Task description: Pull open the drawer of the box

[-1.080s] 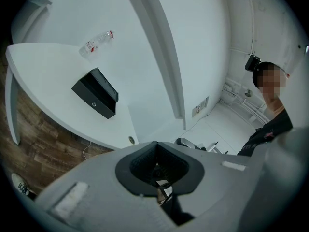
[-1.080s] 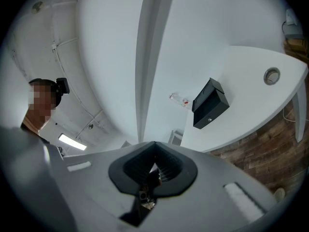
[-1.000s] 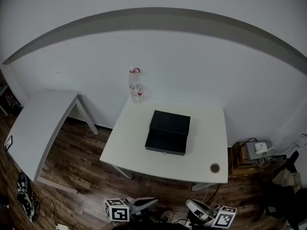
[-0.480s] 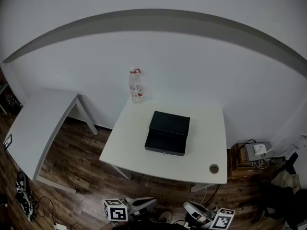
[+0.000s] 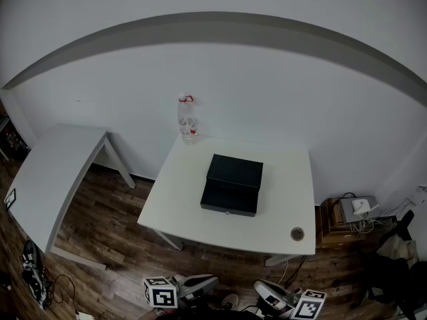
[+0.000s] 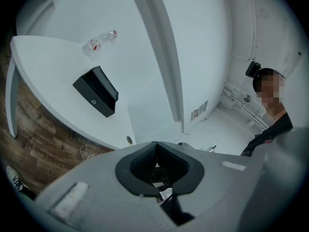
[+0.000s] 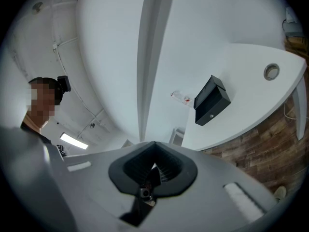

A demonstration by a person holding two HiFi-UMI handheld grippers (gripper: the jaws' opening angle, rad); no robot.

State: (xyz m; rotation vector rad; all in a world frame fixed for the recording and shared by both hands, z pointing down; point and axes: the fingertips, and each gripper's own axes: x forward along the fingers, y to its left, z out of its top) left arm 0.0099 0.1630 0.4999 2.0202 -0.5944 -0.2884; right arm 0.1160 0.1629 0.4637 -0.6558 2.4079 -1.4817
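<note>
2 white tables (image 5: 280,205) (image 5: 53,169), 1 black box (image 5: 231,185), 1 clear bottle (image 5: 187,120) at the box's 11 o'clock, 2 grippers: left gripper (image 5: 212,281), right gripper (image 5: 260,287)

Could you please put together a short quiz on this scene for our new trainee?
1. True or false: the left gripper is touching the black box.
2. What stands at the far edge of the white table? A) a clear bottle B) a mug C) a lamp
3. How do the jaws of the right gripper stand, and what do they hold?
Key: 1 false, since both grippers are short of the table. 2 A. 3 Shut, holding nothing.
</note>
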